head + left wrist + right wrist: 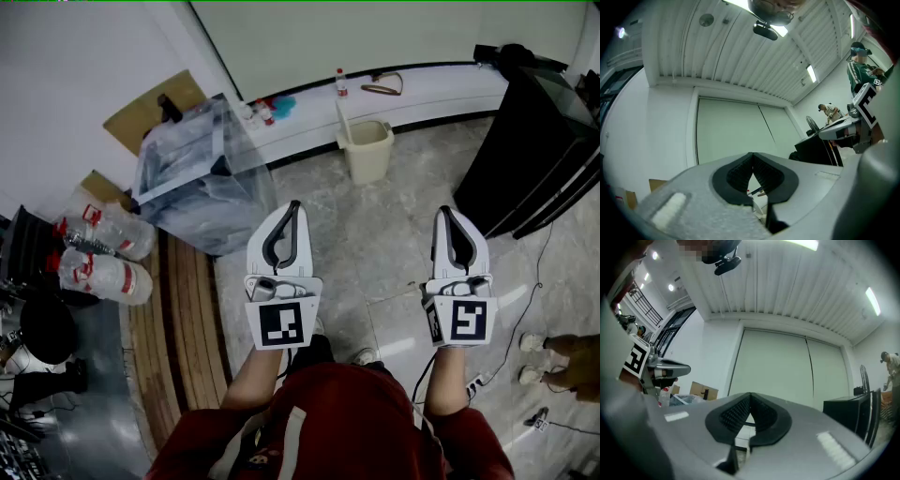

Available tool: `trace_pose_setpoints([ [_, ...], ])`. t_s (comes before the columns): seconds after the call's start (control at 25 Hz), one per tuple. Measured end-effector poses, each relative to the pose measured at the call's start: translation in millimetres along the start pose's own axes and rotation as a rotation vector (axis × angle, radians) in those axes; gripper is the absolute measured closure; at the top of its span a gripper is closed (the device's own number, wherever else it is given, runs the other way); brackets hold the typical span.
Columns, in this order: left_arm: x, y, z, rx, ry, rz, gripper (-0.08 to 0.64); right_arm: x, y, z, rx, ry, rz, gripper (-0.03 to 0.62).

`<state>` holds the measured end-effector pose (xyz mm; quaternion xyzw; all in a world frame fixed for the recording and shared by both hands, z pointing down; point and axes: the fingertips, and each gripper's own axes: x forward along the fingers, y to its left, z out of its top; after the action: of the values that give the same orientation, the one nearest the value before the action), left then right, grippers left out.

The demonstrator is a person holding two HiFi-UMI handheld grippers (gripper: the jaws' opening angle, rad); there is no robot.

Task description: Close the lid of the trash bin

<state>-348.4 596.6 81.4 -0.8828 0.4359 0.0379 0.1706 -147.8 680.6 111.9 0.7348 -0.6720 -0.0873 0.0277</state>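
A small cream trash bin stands on the tiled floor against the far ledge, its lid tipped up at its left side. Both grippers hover well short of it, side by side over the floor. My left gripper is shut, the black pads meeting at the tip with nothing between them. My right gripper is likewise shut and empty. The bin lies ahead, between the two tips. Neither gripper view shows the bin clearly.
A large clear plastic-covered container stands to the left of the left gripper. Bagged plastic bottles lie further left beside wooden boards. A black cabinet fills the right side. Cables and another person's shoes are at lower right.
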Motion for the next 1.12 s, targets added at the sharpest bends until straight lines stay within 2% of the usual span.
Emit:
trace_pose_setpoints([
  [0.12, -2.6, 22.5, -5.8, -0.012, 0.003, 0.003, 0.555, 12.6, 19.8, 10.2, -0.007, -0.064, 0.009, 0.592],
  [0.24, 1.5, 44.1, -12.8, -0.012, 0.007, -0.001, 0.555, 33.4, 36.0, 17.9, 0.002, -0.074, 0.010, 0.592],
  [0.64, 20.4, 140.7, -56.4, -0.083, 0.025, 0.037, 0.555, 112.3, 103.5, 13.1, -0.013, -0.039, 0.049, 0.592],
  [1.12, 43.7, 237.9, -105.8, -0.117, 0.030, -0.013, 0.555, 187.8, 178.7, 9.2, -0.025, -0.007, 0.018, 0.592],
])
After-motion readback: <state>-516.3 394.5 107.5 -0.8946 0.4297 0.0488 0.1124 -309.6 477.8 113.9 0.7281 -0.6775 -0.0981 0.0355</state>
